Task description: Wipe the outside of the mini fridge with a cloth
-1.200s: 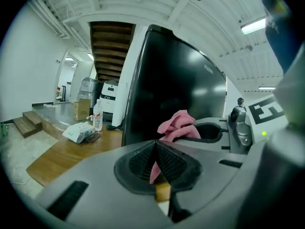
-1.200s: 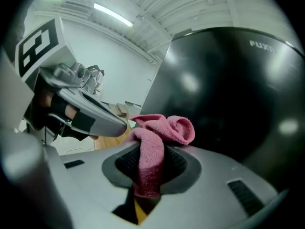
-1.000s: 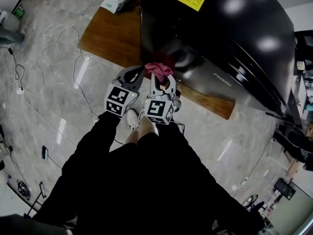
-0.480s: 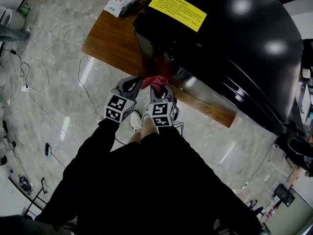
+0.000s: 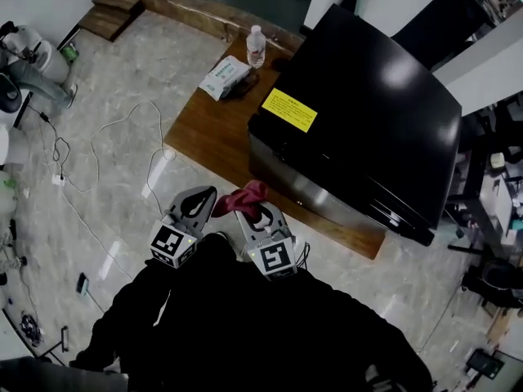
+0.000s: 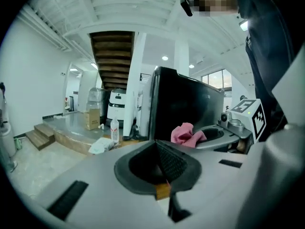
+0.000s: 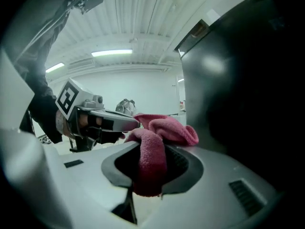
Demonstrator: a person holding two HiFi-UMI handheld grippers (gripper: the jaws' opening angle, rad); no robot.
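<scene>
The black mini fridge (image 5: 368, 109) carries a yellow label (image 5: 288, 109) and stands on a low wooden platform (image 5: 214, 133). My right gripper (image 5: 250, 209) is shut on a pink cloth (image 5: 244, 196), low down by the fridge's near corner. In the right gripper view the cloth (image 7: 152, 149) bulges out of the jaws beside the dark fridge wall (image 7: 248, 85); I cannot tell whether it touches. My left gripper (image 5: 198, 204) is just left of the right gripper, shut and empty. The left gripper view shows its closed jaws (image 6: 159, 159), the fridge (image 6: 186, 106) and the cloth (image 6: 185, 133).
A water bottle (image 5: 256, 46) and a pack of wipes (image 5: 224, 77) lie at the platform's far end. Cables (image 5: 98, 149) run over the marble floor at left. Wooden steps (image 5: 114, 11) are at the back left. The person's black-clad legs fill the bottom of the head view.
Both grippers have drawn back from the fridge's front face, the cloth with them. The head view now takes in the whole fridge and platform from farther off.
</scene>
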